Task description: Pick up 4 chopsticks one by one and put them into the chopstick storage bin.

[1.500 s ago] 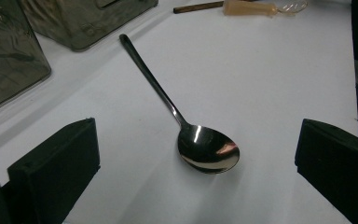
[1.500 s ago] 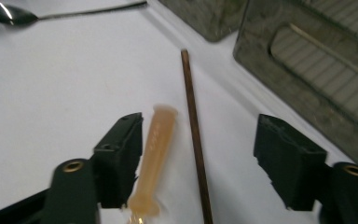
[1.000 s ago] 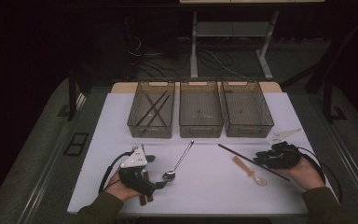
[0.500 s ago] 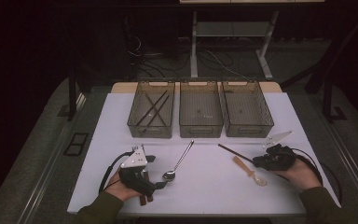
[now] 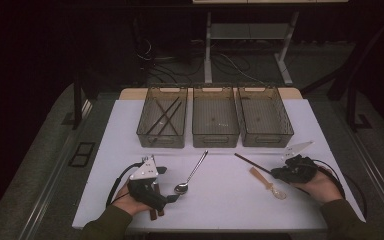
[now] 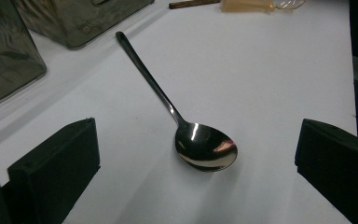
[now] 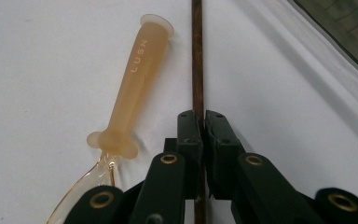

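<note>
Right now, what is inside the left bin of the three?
The left bin holds several dark chopsticks, lying crossed on its floor. Its tinted near wall blurs their lower ends, so the exact count is unclear. Nothing else is visible inside.

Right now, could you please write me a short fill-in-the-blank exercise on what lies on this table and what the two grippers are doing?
1. The right gripper is shut on the dark ____.
2. The metal spoon lies between the ____ jaws of the left gripper.
3. Behind the cutlery stand ____ wire baskets in a row.
4. The chopsticks already sorted lie in the ____ basket of the high view.

Missing words: chopstick; open; three; left
</note>
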Available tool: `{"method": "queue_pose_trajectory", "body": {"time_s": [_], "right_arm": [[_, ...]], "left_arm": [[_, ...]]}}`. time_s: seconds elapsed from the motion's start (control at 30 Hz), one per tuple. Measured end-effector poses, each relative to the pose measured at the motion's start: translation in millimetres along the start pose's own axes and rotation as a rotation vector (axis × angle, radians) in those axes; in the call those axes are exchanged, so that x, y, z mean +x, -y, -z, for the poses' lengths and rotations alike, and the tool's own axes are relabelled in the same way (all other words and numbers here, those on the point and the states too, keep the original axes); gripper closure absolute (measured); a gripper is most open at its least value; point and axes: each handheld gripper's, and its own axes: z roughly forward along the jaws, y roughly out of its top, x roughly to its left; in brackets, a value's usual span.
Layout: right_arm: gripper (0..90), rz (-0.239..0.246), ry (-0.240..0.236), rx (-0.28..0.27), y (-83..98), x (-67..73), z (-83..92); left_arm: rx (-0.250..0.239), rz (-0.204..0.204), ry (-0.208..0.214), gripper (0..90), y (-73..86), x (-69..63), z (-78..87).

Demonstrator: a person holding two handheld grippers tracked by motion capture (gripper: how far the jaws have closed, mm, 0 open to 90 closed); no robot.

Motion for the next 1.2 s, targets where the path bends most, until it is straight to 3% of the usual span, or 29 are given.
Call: {"method": "queue_pose_trajectory", "body": {"time_s": [0.17, 0.33, 1.2], "right_arm": [[85.6, -0.001, -0.001, -0.005, 0.0, -1.2, 1.9], [85.6, -0.022, -0.017, -0.058, 0.7, -4.1, 10.9], [85.5, -0.034, -0.042, -0.171, -7.9, -1.4, 29.2]], "left_arm": [[0.002, -0.003, 0.002, 0.0, 0.0, 0.1, 0.1], [0.008, -0.007, 0.002, 0.0, 0.0, 0.1, -0.2], [0.012, -0.006, 0.0, 0.0, 0.2, -0.1, -0.8]]}}
